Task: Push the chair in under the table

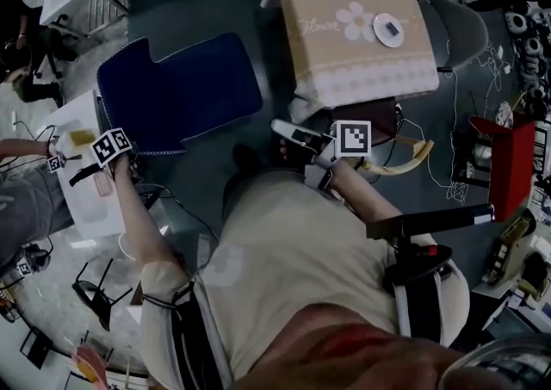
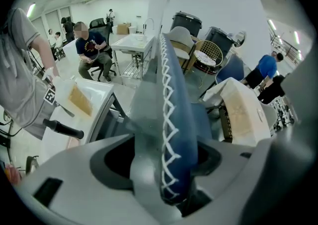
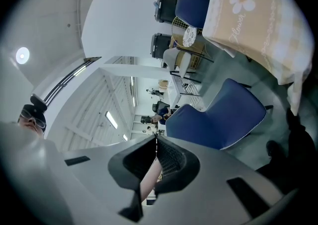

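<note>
The beige tablecloth on the square table (image 1: pixel 344 65) bears the word "Flower" beside a white daisy print. The dark blue upholstered chair (image 1: pixel 185 87) stands left of the table in the head view, apart from it. The left gripper (image 2: pixel 171 169) is clamped on the chair's backrest edge, which is trimmed with white zigzag stitching. The right gripper (image 3: pixel 156 157) is held near the table's near edge, jaws together and empty.
</note>
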Available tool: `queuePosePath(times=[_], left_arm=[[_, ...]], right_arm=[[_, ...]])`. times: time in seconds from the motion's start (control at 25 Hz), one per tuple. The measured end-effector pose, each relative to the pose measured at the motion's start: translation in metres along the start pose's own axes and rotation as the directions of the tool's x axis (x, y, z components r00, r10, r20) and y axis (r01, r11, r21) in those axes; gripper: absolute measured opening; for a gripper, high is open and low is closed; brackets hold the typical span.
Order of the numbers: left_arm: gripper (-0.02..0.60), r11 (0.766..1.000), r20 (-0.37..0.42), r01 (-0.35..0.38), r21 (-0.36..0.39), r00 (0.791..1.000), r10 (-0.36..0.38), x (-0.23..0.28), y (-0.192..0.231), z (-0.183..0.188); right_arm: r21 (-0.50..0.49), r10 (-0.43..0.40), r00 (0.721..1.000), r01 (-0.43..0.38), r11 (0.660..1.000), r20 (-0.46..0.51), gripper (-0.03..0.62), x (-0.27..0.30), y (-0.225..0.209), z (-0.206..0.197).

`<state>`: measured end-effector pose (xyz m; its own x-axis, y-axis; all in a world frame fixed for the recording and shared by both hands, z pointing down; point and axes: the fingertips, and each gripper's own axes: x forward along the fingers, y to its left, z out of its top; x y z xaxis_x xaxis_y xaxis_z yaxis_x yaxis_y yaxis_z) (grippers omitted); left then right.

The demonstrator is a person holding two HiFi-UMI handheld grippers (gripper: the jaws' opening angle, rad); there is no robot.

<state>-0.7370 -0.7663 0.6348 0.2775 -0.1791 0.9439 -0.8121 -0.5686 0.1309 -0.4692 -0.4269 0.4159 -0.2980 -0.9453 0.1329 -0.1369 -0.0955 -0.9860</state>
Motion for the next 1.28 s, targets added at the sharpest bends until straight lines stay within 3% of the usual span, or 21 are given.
queuePosePath(times=[0.32, 0.48, 0.72, 0.88, 1.28], left_arm=[[0.136, 0.992, -0.001, 0.117, -0.043, 0.993, -0.117, 0.002, -0.011, -0.006], [0.118, 0.991, -0.008, 0.133, -0.026, 0.991, -0.133, 0.004, -0.020, -0.006], [0.107, 0.996, -0.081, 0.079, 0.041, 0.994, -0.075, 0.009, -0.026, -0.003], [0.104, 0.997, -0.080, 0.074, 0.037, 0.994, -0.071, 0.011, -0.026, -0.002], [0.104, 0.992, -0.103, 0.029, 0.121, 0.995, -0.017, 0.005, -0.036, -0.016]], right_arm=[[0.000, 0.008, 1.000, -0.008, 1.000, -0.016, 0.012, 0.008, 0.000, -0.004], [0.030, 0.013, 1.000, -0.013, 0.999, 0.005, 0.012, -0.001, -0.002, -0.002], [0.032, -0.007, 0.999, 0.006, 0.999, 0.041, 0.012, -0.013, -0.014, 0.007], [0.035, -0.004, 0.998, 0.002, 0.999, 0.056, 0.012, -0.013, -0.015, 0.011], [0.044, -0.012, 0.999, 0.010, 0.999, 0.037, 0.012, -0.016, -0.011, 0.013]])
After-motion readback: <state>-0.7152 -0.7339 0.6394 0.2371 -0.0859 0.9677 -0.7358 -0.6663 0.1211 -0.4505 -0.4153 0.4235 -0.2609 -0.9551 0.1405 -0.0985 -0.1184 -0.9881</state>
